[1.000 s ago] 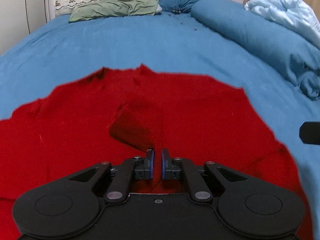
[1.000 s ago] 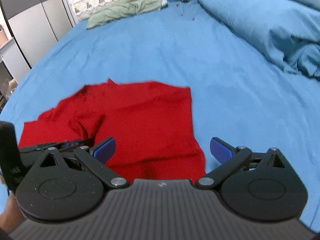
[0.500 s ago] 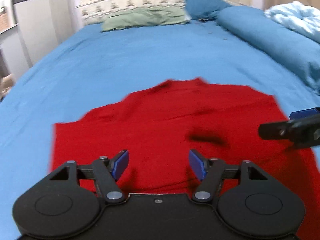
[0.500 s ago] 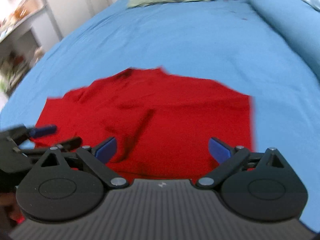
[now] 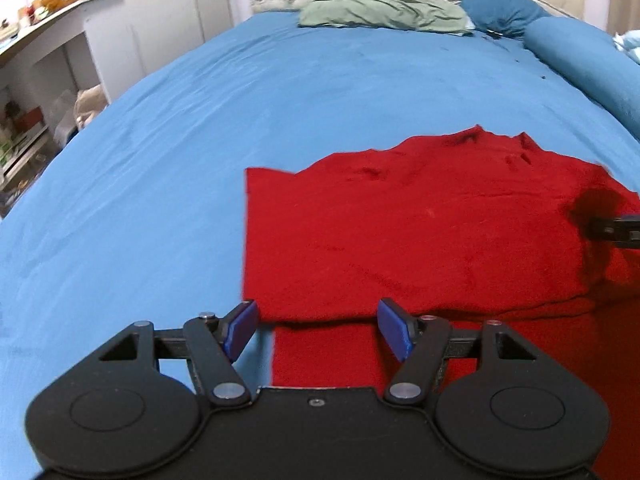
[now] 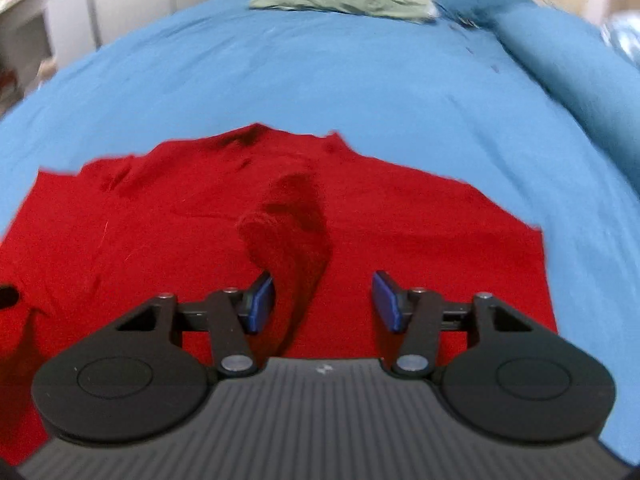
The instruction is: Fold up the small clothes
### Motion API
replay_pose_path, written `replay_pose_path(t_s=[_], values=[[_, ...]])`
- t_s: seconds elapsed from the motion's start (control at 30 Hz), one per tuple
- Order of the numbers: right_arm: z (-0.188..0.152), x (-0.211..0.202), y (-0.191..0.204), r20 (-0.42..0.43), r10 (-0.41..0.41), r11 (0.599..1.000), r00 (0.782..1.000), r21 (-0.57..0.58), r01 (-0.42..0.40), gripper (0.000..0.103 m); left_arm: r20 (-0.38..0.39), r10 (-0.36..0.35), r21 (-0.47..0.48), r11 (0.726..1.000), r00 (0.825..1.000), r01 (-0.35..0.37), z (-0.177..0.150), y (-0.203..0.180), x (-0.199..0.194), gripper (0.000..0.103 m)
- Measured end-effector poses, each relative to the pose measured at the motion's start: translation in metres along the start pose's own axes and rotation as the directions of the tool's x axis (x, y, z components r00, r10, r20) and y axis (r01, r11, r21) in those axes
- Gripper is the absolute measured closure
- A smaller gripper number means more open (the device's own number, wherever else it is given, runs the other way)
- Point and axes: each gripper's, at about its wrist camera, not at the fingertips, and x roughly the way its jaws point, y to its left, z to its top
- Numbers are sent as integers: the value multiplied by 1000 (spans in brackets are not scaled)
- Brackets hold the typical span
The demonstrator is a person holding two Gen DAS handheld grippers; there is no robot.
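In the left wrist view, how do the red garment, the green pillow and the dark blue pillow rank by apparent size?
1. Red garment, though it is nearest the camera.
2. Green pillow.
3. Dark blue pillow, partly hidden, so its rank is unsure.

Red garment spread on a blue bed, seen past open tongs.
The left tongs hover with blue pads wide apart over the garment's near left corner. A green pillow lies at the headboard end. The right tongs enter at the right edge, over the cloth.
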Motion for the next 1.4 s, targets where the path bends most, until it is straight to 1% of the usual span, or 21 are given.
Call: replay_pose_path(t_s=[0.03, 0.13, 0.23, 0.27, 0.33, 0.4, 0.43, 0.57, 0.67, 0.73, 0.8, 0.9, 1.0, 1.07, 1.13, 1.17, 1.23, 1.27, 1.3, 1.37, 1.4], values=[[-3, -1, -10, -18, 16, 999, 1000, 34, -16, 35, -7, 5, -5, 1000, 1000, -5, -4, 4, -3, 32], [-16, 2, -29, -62, 116, 986, 991, 128, -107, 34, -34, 12, -17, 1000, 999, -12, -12, 11, 0, 32], [-18, 1, -38, -33, 146, 975, 989, 175, -138, 34, -40, 25, -22, 999, 999, -26, -17, 18, 5, 32], [-18, 0, -39, -23, 148, 970, 989, 196, -141, 37, -37, 23, -24, 999, 999, -24, -17, 20, 6, 32], [-15, 1, -41, -8, 134, 962, 991, 240, -129, 52, -24, 22, -23, 999, 999, -22, -17, 23, 8, 32], [-12, 3, -43, -11, 128, 958, 992, 260, -121, 80, -11, 24, -19, 1000, 1000, -25, -17, 22, 10, 32], [-9, 3, -43, -13, 122, 960, 992, 254, -115, 82, -10, 28, -22, 999, 1000, -28, -16, 23, 12, 31], [6, -12, -40, 39, 130, 968, 991, 210, -136, 83, -15, 31, -44, 998, 999, -32, -10, 24, 18, 32], [23, -30, -47, 87, 133, 977, 987, 155, -145, 83, -20, 34, -24, 999, 999, -35, -6, 24, 19, 35], [31, -43, -56, 119, 96, 986, 988, 122, -111, 83, -25, 29, -14, 999, 999, -30, -3, 24, 20, 38], [33, -52, -71, 135, 40, 993, 990, 105, -55, 83, -21, 25, -15, 1000, 999, -25, -1, 25, 22, 39], [28, -43, -98, 101, -24, 994, 995, 111, 13, 83, -25, 26, -22, 999, 999, -26, 1, 25, 28, 39], [10, -22, -109, 35, -33, 994, 999, 103, 29, 83, -27, 41, -12, 999, 999, -41, -2, 22, 29, 39], [-1, -9, -112, -4, -11, 994, 1000, 113, 12, 83, -33, 55, -11, 998, 998, -55, -3, 22, 29, 38], [-10, -1, -111, -24, -15, 992, 1000, 125, 18, 82, -45, 59, -12, 998, 997, -60, -2, 23, 29, 38], [-13, 0, -113, -27, -15, 990, 1000, 138, 18, 80, -52, 62, -14, 998, 997, -63, 0, 23, 27, 38], [-17, -4, -118, -25, -28, 986, 999, 165, 31, 67, -47, 53, -6, 999, 997, -54, 3, 20, 18, 39], [-18, -7, -120, -29, -41, 984, 999, 174, 45, 51, -33, 41, 10, 999, 999, -40, 4, 17, 12, 39], [-21, -15, -122, -26, -46, 983, 999, 175, 50, 46, -17, 30, 26, 999, 999, -30, 6, 14, 6, 39], [-22, -23, -122, -28, -35, 986, 999, 164, 39, 45, 26, -7, 61, 998, 1000, 5, 10, 3, -8, 32], [-21, -27, -120, -28, -13, 987, 1000, 160, 17, 41, 43, -30, 69, 997, 999, 27, 13, -2, -12, 31]])
